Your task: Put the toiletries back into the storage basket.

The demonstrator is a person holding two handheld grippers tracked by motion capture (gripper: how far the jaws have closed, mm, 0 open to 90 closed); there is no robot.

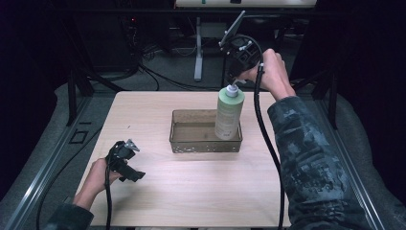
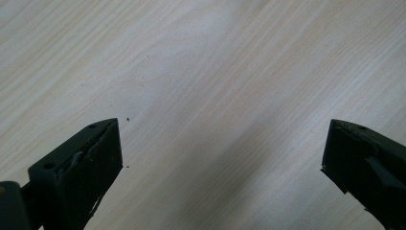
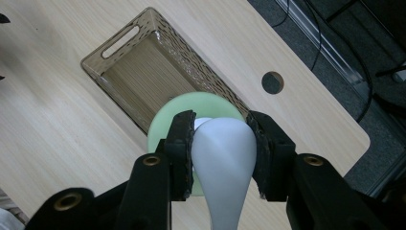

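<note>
A pale green pump bottle [image 1: 229, 113] with a white pump head stands upright at the right end of a clear brown perforated basket [image 1: 184, 138] in the middle of the table. My right gripper [image 1: 238, 80] comes down on it from above. In the right gripper view its jaws are shut on the white pump head [image 3: 222, 153], with the green bottle shoulder [image 3: 160, 127] below. My left gripper [image 1: 130, 145] rests low over the table's front left, held in a hand. Its two fingers [image 2: 84, 167] stand wide apart over bare wood, with nothing between them.
The basket has a handle slot [image 3: 120, 42] at its far end and looks empty apart from the bottle. A round cable hole [image 3: 272, 82] sits near the table's edge. Dark floor, cables and a stand leg [image 1: 198, 52] lie beyond the table.
</note>
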